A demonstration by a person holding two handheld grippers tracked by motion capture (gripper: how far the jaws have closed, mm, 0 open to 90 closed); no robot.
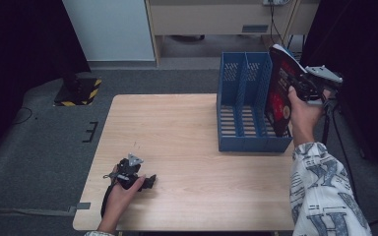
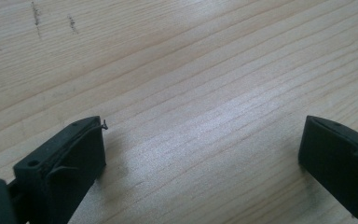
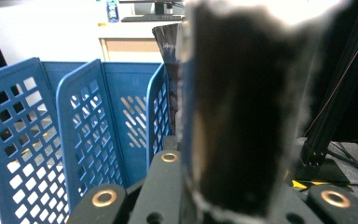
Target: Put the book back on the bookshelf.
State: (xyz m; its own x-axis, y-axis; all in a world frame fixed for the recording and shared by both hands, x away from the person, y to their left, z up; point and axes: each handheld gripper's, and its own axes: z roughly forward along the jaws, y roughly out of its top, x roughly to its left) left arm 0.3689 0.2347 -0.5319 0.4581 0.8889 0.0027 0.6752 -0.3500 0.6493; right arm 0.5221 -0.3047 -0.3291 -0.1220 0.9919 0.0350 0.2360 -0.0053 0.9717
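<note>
At the right end of the tabletop [image 1: 177, 128], right gripper [image 1: 302, 83] has its fingers pinching a red-and-black book [image 1: 279, 93], held upright and tilted over the rightmost slot of the blue file rack [image 1: 241, 105], bottom edge at or just inside the slot. Step in hand: filing the book. Next move likely calls for straightening it, lowering between the dividers, then letting go. Left gripper [image 1: 145, 181] rests near-left, fingers [image 2: 70, 158] spread, nothing between them.

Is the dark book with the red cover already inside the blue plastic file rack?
Partly: book stands tilted, lower end in the rack's rightmost slot.
</note>
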